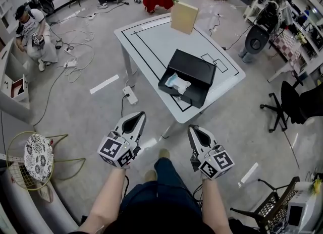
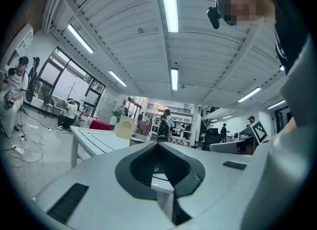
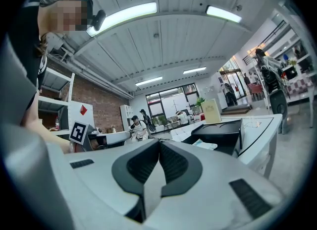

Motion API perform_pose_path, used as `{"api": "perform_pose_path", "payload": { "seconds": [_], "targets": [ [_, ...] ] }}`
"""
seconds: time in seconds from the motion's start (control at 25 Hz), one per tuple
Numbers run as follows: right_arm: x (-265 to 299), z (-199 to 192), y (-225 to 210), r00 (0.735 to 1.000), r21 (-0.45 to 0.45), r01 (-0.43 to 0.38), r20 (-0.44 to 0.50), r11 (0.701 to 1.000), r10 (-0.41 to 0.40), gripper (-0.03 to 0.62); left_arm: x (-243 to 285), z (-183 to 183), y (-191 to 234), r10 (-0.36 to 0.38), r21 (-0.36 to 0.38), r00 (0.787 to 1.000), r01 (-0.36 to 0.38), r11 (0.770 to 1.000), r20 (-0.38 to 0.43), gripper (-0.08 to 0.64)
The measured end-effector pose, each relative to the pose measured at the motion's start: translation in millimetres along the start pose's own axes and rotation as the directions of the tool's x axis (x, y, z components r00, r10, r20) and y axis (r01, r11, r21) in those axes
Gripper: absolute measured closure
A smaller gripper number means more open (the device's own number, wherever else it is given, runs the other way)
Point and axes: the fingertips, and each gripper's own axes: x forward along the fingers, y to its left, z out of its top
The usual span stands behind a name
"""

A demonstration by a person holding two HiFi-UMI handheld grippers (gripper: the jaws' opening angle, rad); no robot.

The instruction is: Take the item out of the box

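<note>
On the white table, near its front corner, a black box lies open with a pale, white-wrapped item resting inside it. A tan bag stands upright at the table's far edge. Well short of the table, above the floor, the left claw and right claw are both pressed together with nothing between them, pointing towards the box.

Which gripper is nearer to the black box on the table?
Right. The right gripper is almost straight before the black box; the left gripper is farther off, to its left.
</note>
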Motion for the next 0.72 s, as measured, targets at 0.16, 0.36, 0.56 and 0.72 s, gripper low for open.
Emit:
{"api": "perform_pose_path", "payload": {
  "seconds": [0.16, 0.36, 0.56, 0.72],
  "targets": [
    [21.4, -1.1, -4.3, 0.999, 0.000, -0.037, -0.020, 0.999, 0.037, 0.588, 9.6, -2.5, 10.3, 0.016, -0.013, 1.000, -0.016, 1.000, 0.000, 0.548],
    [52.1, -5.5, -17.5, 0.994, -0.029, -0.071, -0.082, 0.997, 0.068, 0.588, 34.0, -10.0, 25.1, 0.019, -0.010, 1.000, -0.019, 1.000, -0.017, 0.548],
    [77.9, -2.6, -40.5, 0.989, -0.040, -0.083, -0.122, 0.996, 0.078, 0.588, 64.4, -7.1, 38.9, 0.024, -0.023, 1.000, -0.024, 0.999, -0.016, 0.548],
    [95.6, 2.9, -59.9, 0.986, -0.040, -0.085, -0.145, 0.996, 0.079, 0.588, 89.0, -12.2, 46.5, 0.008, -0.025, 1.000, -0.008, 1.000, -0.024, 0.548]
  ]
}}
